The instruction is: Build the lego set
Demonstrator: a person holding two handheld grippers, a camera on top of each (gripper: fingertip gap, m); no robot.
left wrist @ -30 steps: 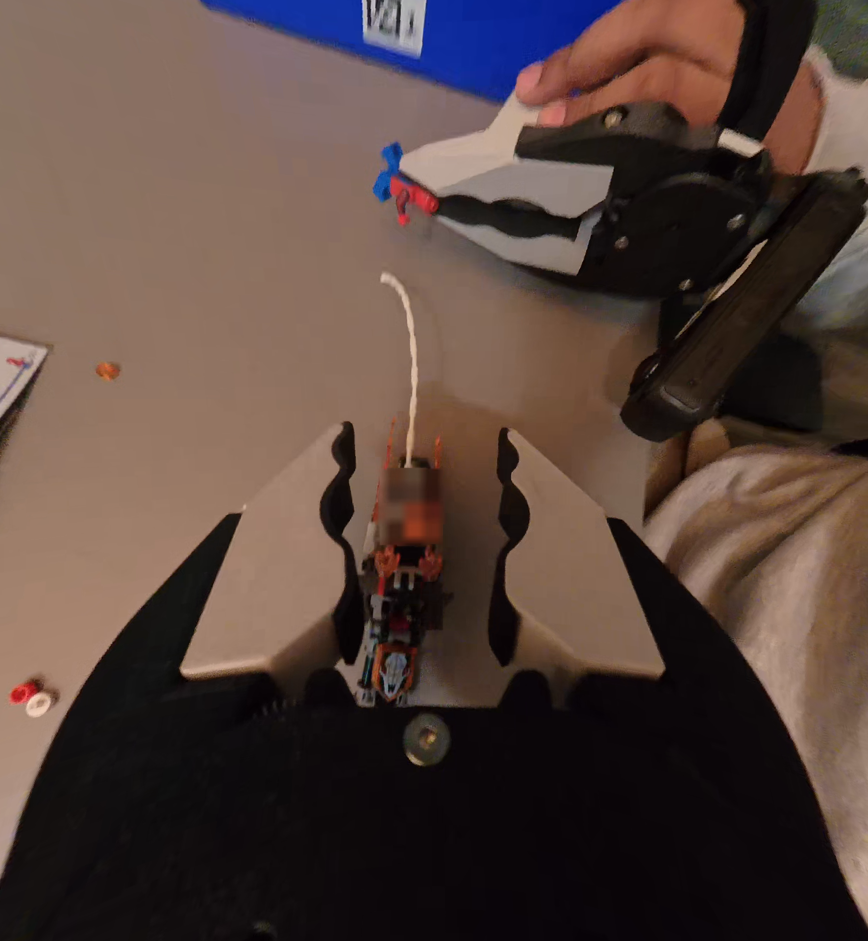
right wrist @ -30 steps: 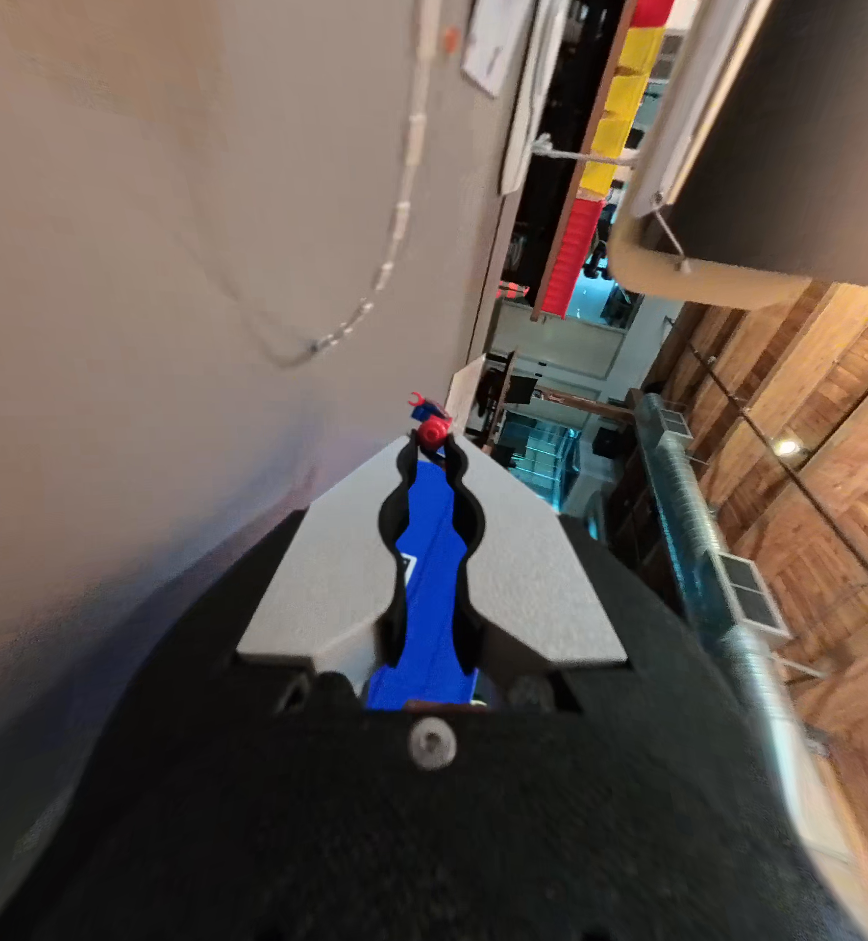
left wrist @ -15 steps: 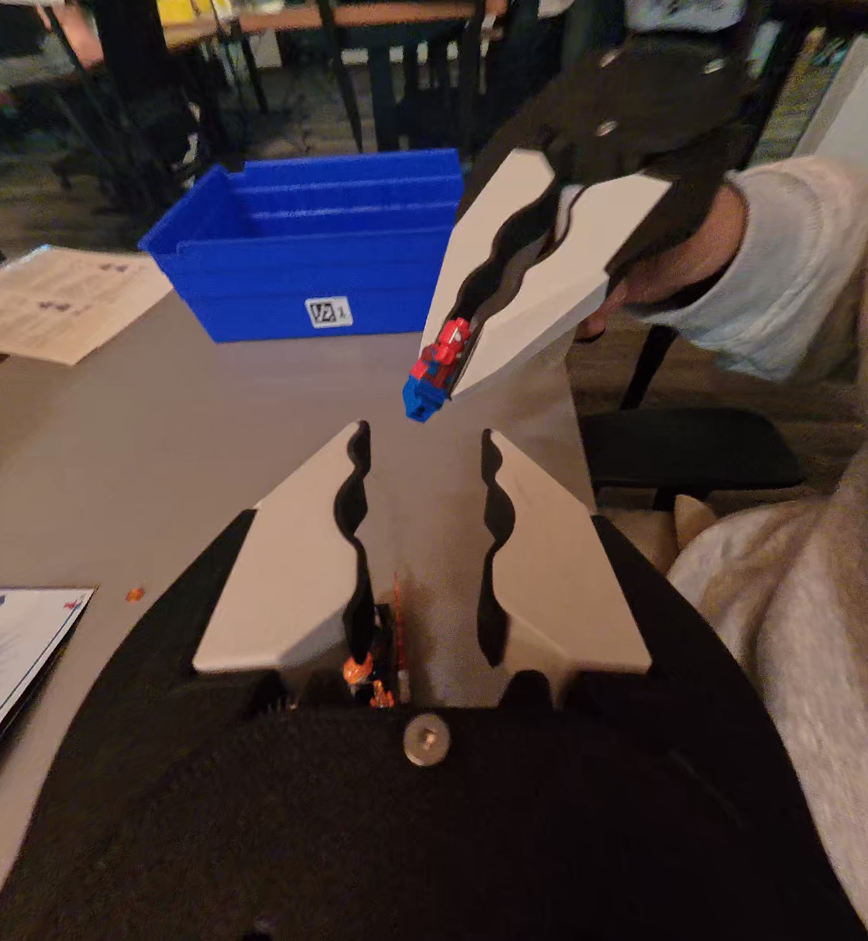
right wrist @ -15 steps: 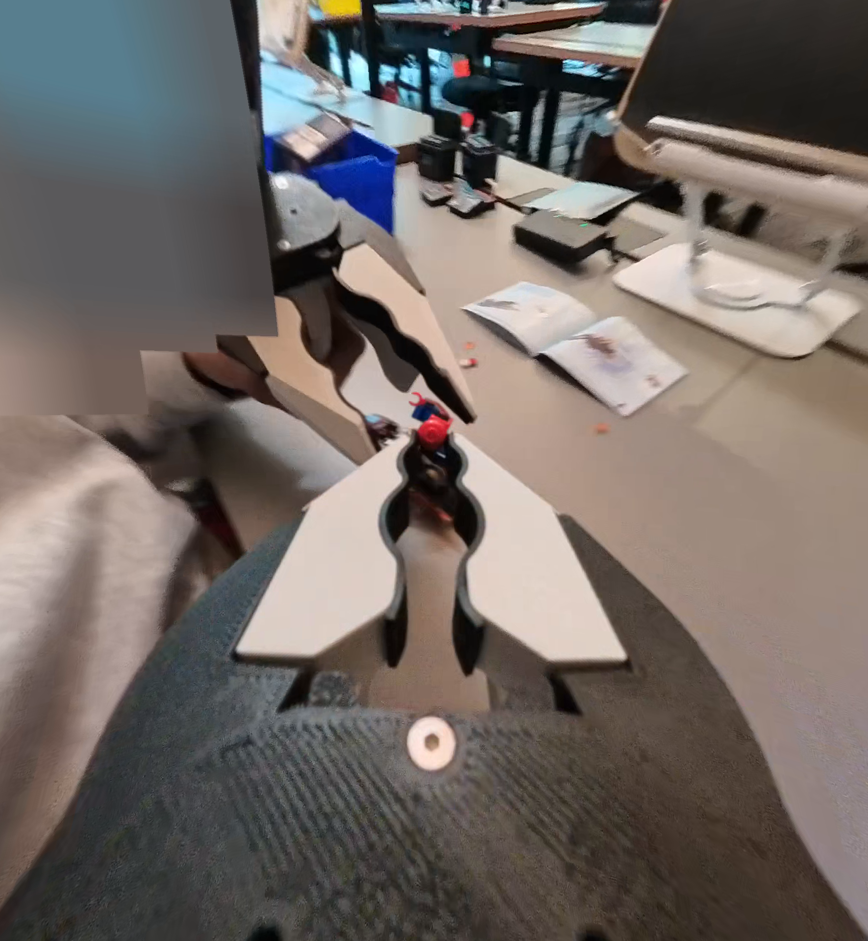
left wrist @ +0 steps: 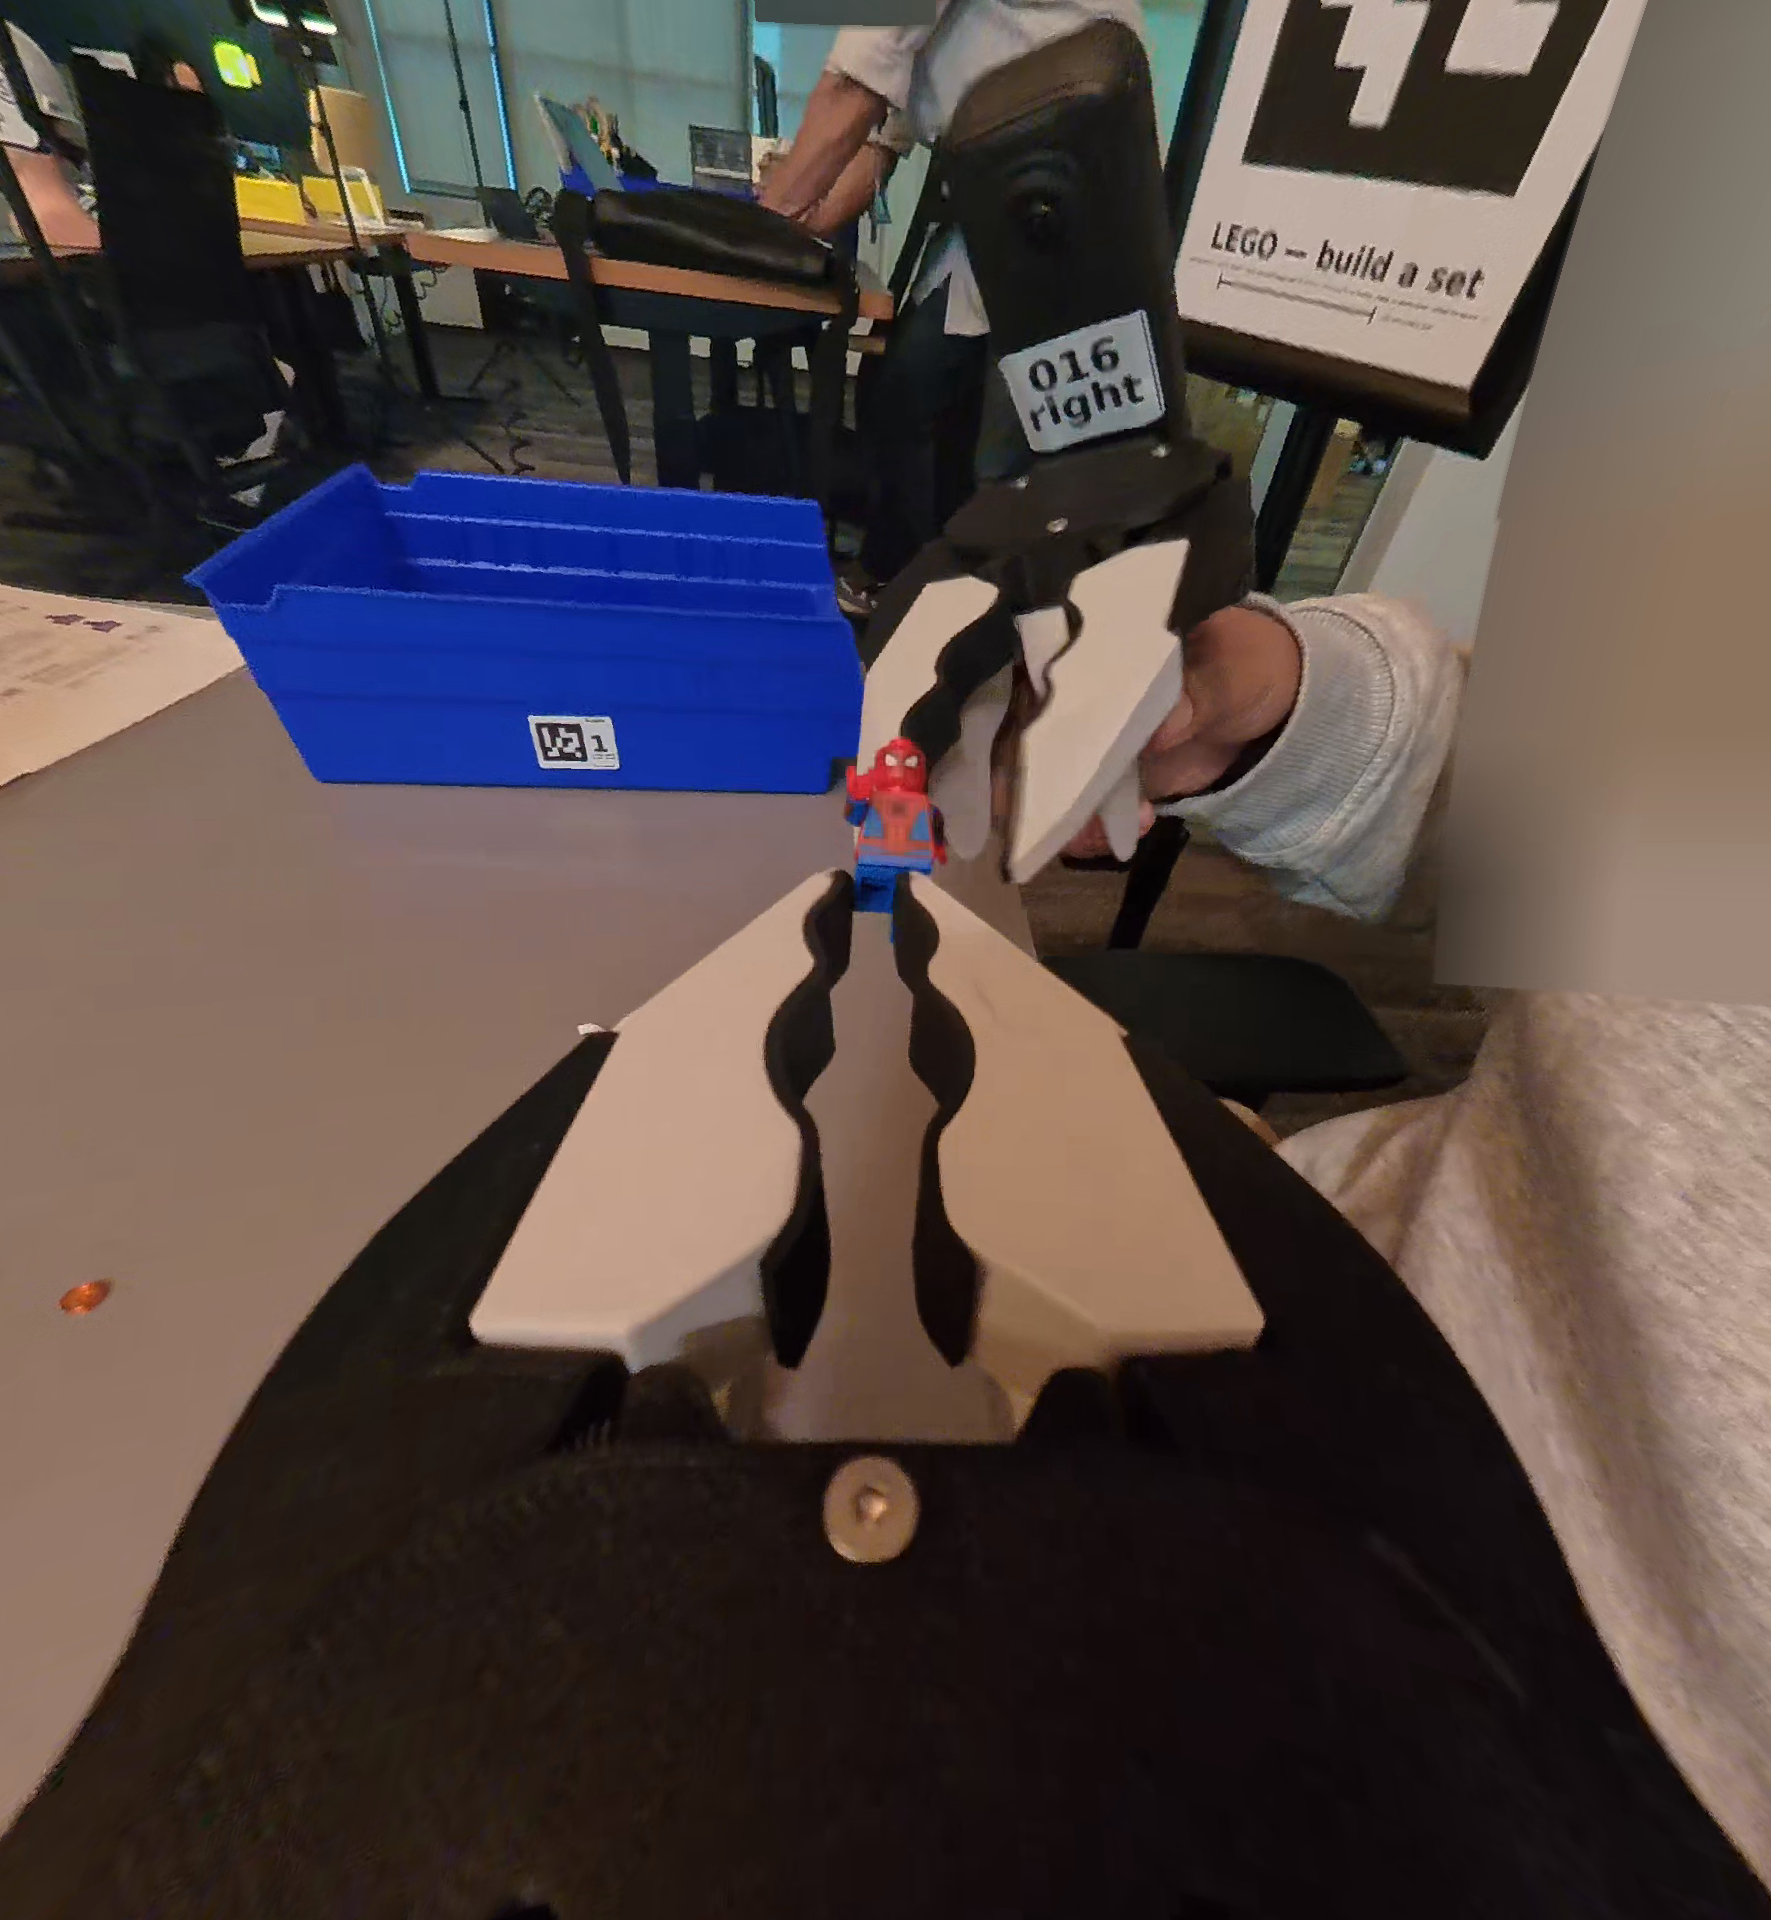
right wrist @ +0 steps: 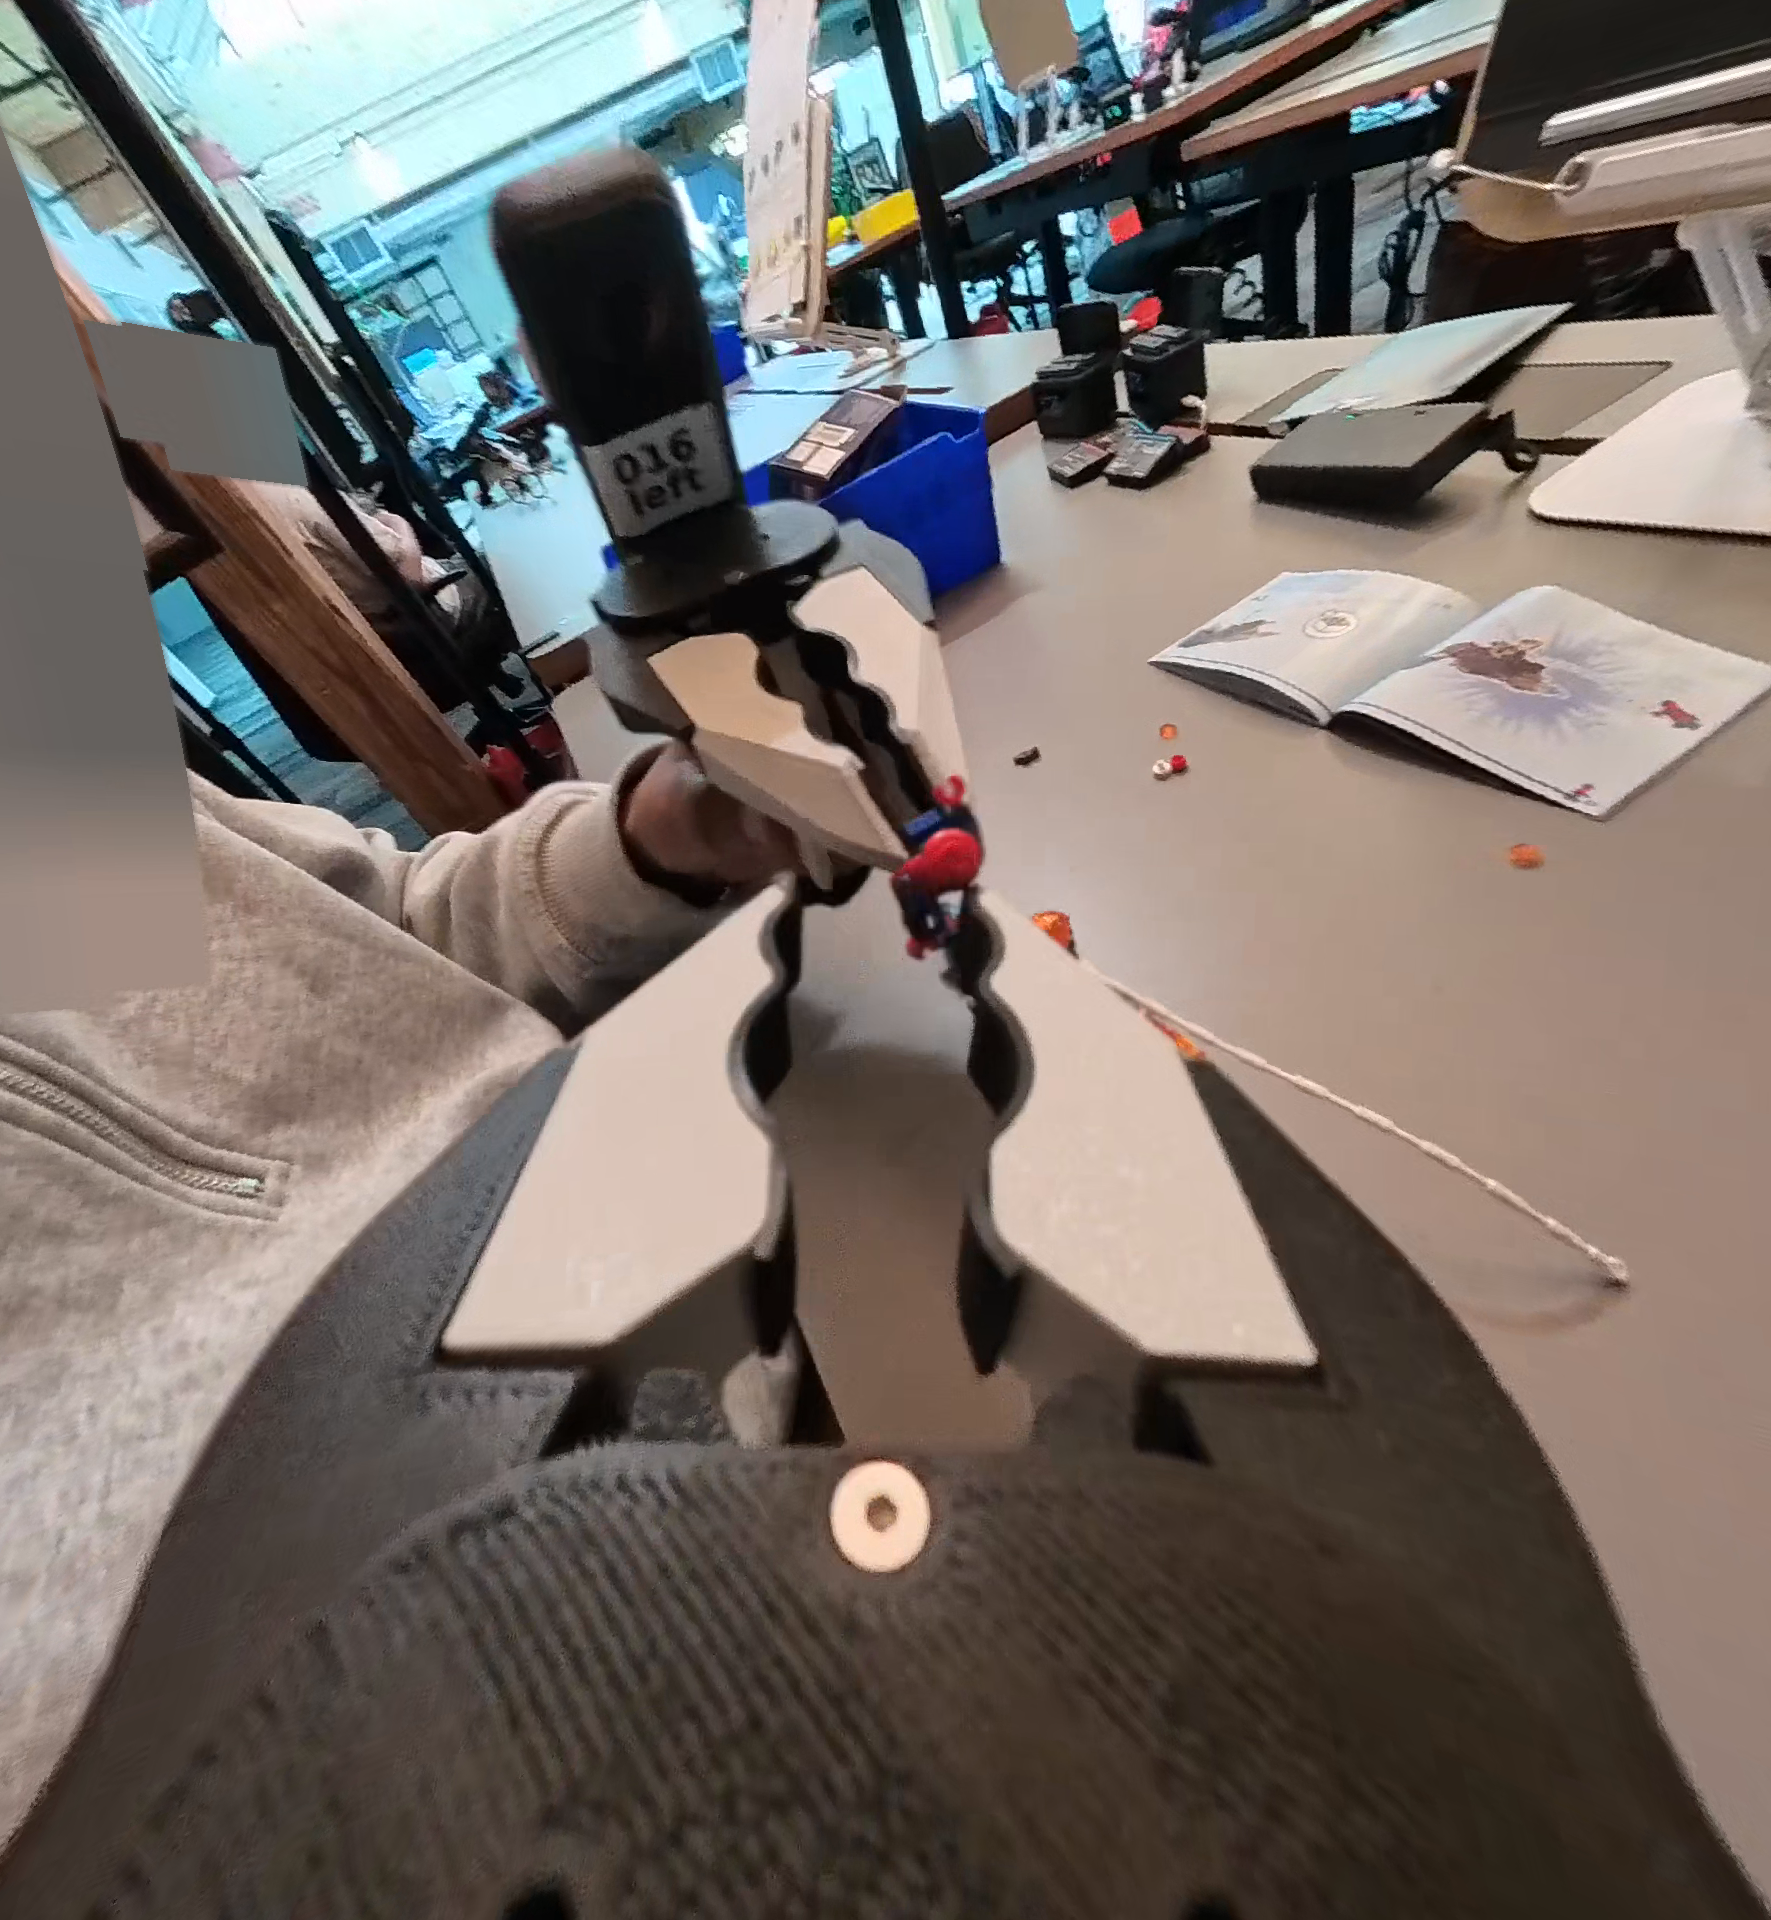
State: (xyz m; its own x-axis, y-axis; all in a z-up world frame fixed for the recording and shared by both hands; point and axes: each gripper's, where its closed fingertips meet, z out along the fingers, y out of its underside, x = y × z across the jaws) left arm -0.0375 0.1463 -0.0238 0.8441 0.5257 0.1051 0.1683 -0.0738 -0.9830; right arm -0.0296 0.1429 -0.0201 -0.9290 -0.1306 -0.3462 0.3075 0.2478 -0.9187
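Note:
A small red and blue minifigure [left wrist: 893, 810] stands upright at the tips of my left gripper [left wrist: 873, 891], which is shut on its blue legs and holds it above the grey table [left wrist: 289, 987]. My right gripper [right wrist: 886, 899] is open, with the minifigure [right wrist: 938, 868] just off its right fingertip. In the left wrist view the right gripper [left wrist: 985, 831] hangs point-down right beside the figure with its jaws apart. In the right wrist view the left gripper [right wrist: 912, 842] comes in from above left.
A blue bin [left wrist: 548, 644] stands behind on the table, with a paper sheet [left wrist: 29, 675] to its left. An open booklet [right wrist: 1463, 686], loose small pieces [right wrist: 1167, 764], a white string [right wrist: 1380, 1132] and a partly hidden orange piece [right wrist: 1052, 925] lie to the right. A copper-coloured stud [left wrist: 84, 1297] lies left. Only a small space, under 4 cm, lies between the two pairs of fingers.
The right gripper brought the minifigure to the left gripper. The left gripper lifted off the orange model and shut on the figure's legs. The right gripper opened and let go.

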